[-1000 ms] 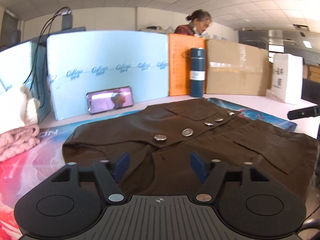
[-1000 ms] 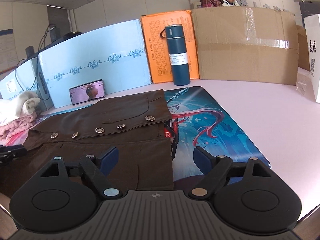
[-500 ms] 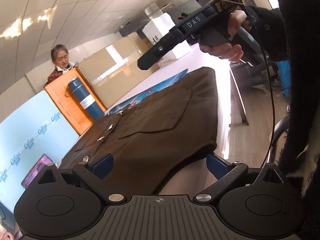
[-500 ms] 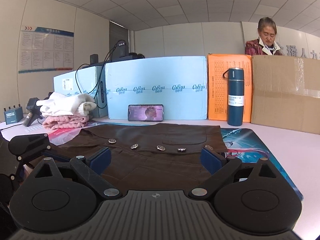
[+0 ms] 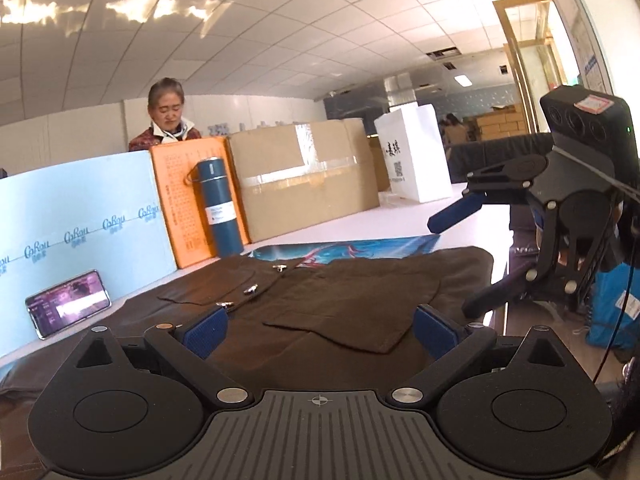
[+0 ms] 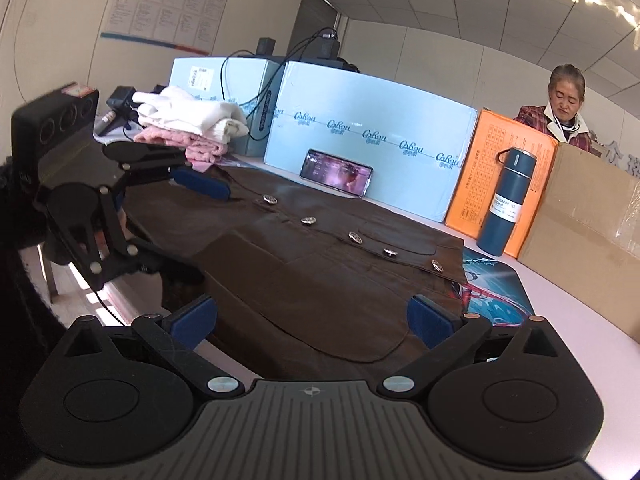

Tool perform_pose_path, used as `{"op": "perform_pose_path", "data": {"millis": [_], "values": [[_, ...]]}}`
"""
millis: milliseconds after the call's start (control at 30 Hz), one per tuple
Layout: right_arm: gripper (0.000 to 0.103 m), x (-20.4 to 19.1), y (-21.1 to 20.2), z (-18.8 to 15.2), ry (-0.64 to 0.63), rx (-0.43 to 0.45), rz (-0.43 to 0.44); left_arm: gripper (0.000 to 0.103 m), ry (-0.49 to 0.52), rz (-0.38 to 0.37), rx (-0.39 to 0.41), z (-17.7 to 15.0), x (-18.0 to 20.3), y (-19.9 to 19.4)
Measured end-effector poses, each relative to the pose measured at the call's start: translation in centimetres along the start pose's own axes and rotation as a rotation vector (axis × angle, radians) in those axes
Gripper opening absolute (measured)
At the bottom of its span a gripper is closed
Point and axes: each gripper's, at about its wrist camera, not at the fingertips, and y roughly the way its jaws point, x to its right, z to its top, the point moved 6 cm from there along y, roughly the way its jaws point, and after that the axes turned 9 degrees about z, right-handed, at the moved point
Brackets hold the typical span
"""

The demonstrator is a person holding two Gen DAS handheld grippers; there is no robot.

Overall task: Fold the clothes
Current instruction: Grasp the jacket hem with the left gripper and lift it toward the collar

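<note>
Fingers (image 5: pixel 202 330) of both grippers wide apart over brown garment (image 5: pixel 344 304); "CoRou" foam board (image 6: pixel 372 136) behind.

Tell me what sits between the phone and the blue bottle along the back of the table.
Nothing stands there: only the light blue foam board and orange board behind, seen between phone and bottle in the right wrist view.

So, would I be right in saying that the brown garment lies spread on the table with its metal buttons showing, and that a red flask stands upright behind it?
Not quite: the flask is dark blue, not red, as the right wrist view shows. The rest holds: the brown garment lies spread on the table with its metal buttons showing, and the flask stands upright behind it.
</note>
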Motion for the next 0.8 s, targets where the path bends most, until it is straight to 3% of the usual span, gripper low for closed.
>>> {"op": "perform_pose_path", "data": {"millis": [100,333,500,600,700,800], "values": [[0.102,-0.1,2.3,-0.7,-0.030,-0.054,-0.037,0.101,-0.001,0.041,-0.016,-0.2,-0.2,0.4],[0.103,-2.0,0.9,-1.7,-0.050,-0.061,0.076,0.101,0.025,-0.019,-0.034,-1.5,-0.2,-0.9],[0.103,-3.9,2.1,-3.9,-0.180,-0.206,-0.022,0.101,0.029,-0.089,-0.070,-2.2,0.2,-1.3],[0.103,-4.5,3.5,-5.4,-0.282,-0.280,-0.116,0.101,0.099,-0.121,-0.078,-2.8,1.3,-1.7],[0.103,-4.7,3.9,-5.4,-0.326,-0.247,-0.214,0.101,0.149,-0.131,-0.089,-3.1,2.1,-1.9],[0.103,-4.2,2.7,-3.6,-0.283,-0.107,-0.234,0.101,0.192,-0.123,-0.087,-3.2,3.1,-1.5]]}}
